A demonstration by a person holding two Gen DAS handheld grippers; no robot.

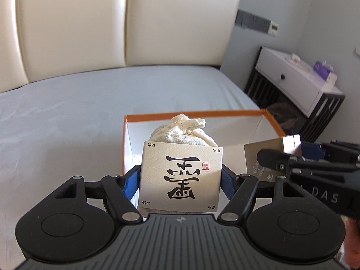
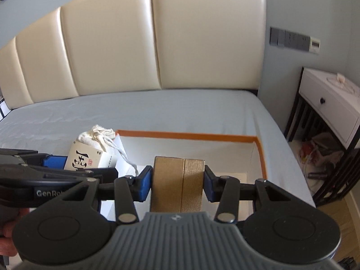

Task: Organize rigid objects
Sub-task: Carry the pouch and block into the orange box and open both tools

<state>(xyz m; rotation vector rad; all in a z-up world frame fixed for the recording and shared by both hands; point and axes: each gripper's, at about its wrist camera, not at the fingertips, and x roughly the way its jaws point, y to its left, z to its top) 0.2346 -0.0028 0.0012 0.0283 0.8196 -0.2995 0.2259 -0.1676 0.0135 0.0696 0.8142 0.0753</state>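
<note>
Cloth pouch point(image 1: 181, 155) clamped in left gripper point(image 1: 180, 180) jaws, gold box point(image 2: 178, 185) in right gripper point(image 2: 178, 185) jaws, above orange box point(image 2: 261, 148).

Your open box point(image 2: 186, 135) sits on the bed point(image 2: 157, 110), headboard point(image 2: 157, 45) behind it, nightstand point(image 2: 330, 103) to its right. The pouch point(image 2: 94, 148) is held at the box's left end, the block point(image 2: 178, 184) over its middle.

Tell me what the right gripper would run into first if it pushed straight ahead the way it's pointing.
Probably the far wall of the orange-rimmed box. The right gripper, shut on the gold box, points over the box's white interior; depth is unclear, so it might pass above the rim.
</note>
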